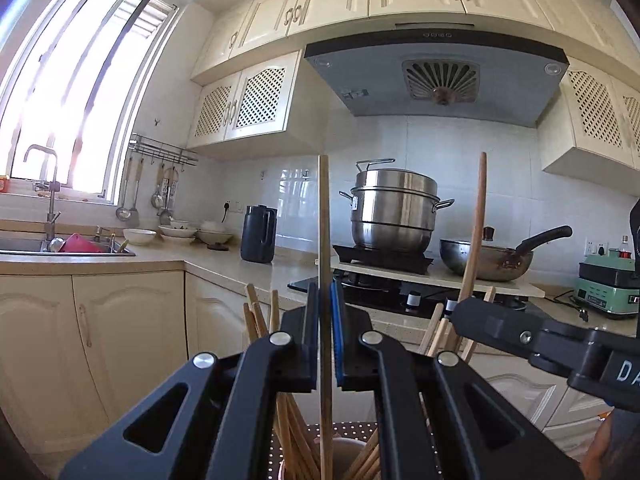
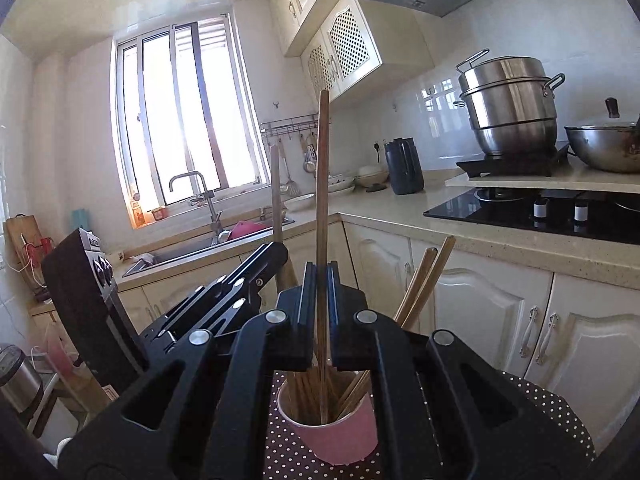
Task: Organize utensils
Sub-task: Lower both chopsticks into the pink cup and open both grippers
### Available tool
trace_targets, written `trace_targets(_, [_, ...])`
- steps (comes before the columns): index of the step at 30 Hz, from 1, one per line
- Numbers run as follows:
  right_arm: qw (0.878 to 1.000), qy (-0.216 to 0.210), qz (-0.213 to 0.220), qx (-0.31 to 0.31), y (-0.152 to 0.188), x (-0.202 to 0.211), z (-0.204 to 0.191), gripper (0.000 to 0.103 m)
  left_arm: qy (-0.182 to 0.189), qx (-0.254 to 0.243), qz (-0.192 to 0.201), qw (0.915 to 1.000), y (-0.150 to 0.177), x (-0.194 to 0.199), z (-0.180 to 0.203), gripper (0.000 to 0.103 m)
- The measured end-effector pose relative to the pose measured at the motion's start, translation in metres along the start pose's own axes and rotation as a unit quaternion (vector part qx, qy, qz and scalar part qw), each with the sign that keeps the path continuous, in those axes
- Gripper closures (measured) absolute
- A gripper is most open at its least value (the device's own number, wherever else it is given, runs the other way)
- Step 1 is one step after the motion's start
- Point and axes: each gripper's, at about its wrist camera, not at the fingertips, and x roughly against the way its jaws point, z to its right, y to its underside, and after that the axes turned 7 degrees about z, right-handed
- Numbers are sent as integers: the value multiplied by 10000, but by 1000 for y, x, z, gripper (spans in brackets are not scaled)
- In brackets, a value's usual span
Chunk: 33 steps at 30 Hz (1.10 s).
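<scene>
My left gripper [image 1: 327,312] pinches one chopstick [image 1: 324,216] upright | my right gripper [image 2: 319,300] clamps another chopstick [image 2: 322,184] | both over the pink cup [image 2: 340,436] of chopsticks.

Cream cabinets [image 1: 256,108] line white-tiled walls; a window [image 2: 180,120], glare perhaps hiding the outdoors, floods daylight

left gripper [image 1: 326,316]: black linkage arms; silver pivot screws; blue pads | right gripper [image 2: 319,292]: black; silver screws

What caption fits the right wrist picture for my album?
Right claw shut on one long wooden chopstick, its lower end in a pink cup of chopsticks on dotted cloth.
</scene>
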Motion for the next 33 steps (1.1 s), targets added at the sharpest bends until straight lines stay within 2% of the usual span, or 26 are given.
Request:
trace_targets(9, [9999, 23, -138, 14, 11, -3, -1, 97, 43, -227, -395, 9990, 13, 12, 1, 96])
trace_targets(16, [9996, 55, -279, 33, 19, -6, -4, 97, 15, -306, -543, 9981, 12, 21, 1, 95])
trace_targets(17, [9995, 56, -302, 37, 19, -7, -5, 97, 17, -293, -571, 9979, 12, 22, 0, 93])
trace_targets(18, [9995, 59, -314, 45, 20, -7, -5, 97, -4, -291, -594, 9978, 12, 24, -1, 83])
trace_targets(20, [9994, 80, -345, 63, 22, -8, -7, 97, -68, -317, -589, 9977, 11, 28, -2, 74])
trace_targets(23, [9992, 106, -392, 63, 25, -9, -8, 97, -151, -418, -633, 9970, 9, 32, -3, 72])
trace_targets(25, [9990, 121, -414, 66, 27, -10, -9, 97, -220, -486, -659, 9964, 7, 35, -6, 67])
trace_targets(27, [9989, 135, -450, 66, 29, -10, -10, 97, -294, -493, -646, 9963, 5, 40, -9, 58])
trace_targets(33, [9980, 188, -590, 106, 36, -15, -13, 97, -535, -495, -741, 9946, -1, 48, -22, 53])
